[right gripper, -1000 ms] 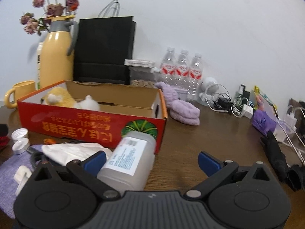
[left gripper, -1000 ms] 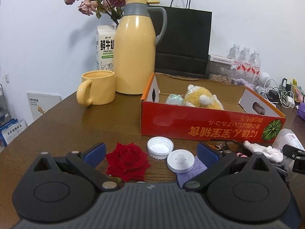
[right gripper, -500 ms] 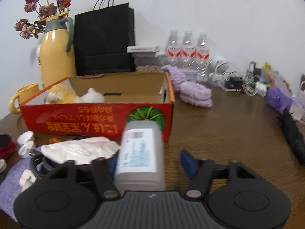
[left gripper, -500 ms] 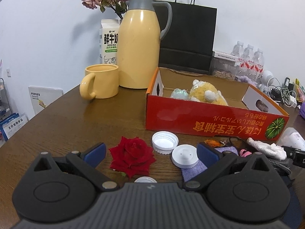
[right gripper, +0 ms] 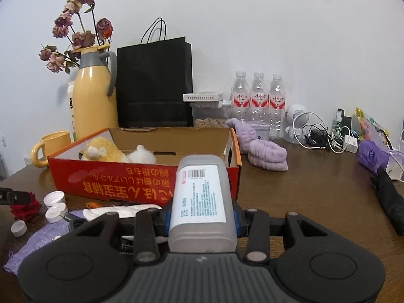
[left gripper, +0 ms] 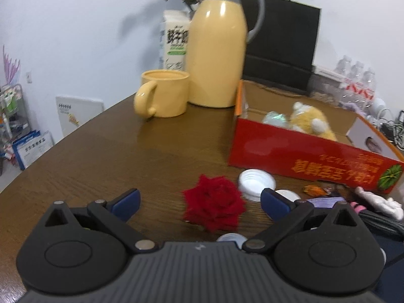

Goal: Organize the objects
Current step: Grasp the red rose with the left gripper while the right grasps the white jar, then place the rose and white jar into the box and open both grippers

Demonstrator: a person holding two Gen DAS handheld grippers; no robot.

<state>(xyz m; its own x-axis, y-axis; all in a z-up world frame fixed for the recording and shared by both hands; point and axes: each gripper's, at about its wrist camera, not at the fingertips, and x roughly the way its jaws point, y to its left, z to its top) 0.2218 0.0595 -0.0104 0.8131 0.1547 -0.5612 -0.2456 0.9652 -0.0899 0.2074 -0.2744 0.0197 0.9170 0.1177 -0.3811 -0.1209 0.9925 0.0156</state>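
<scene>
Before the red box (right gripper: 141,184), my right gripper (right gripper: 202,221) had just closed on the bottle (right gripper: 202,202), lifted for boxing. Left gripper (left gripper: 199,202) stood wide open, empty, over the rose (left gripper: 214,202).

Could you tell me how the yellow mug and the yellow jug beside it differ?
The mug is short and squat; the jug rises well above it. The mug is open at the top; the jug has a grey collar and lid. The mug's handle is yellow and faces left in the left wrist view; the jug's handle is grey and on its right. Both are pale yellow and stand upright on the table.
</scene>
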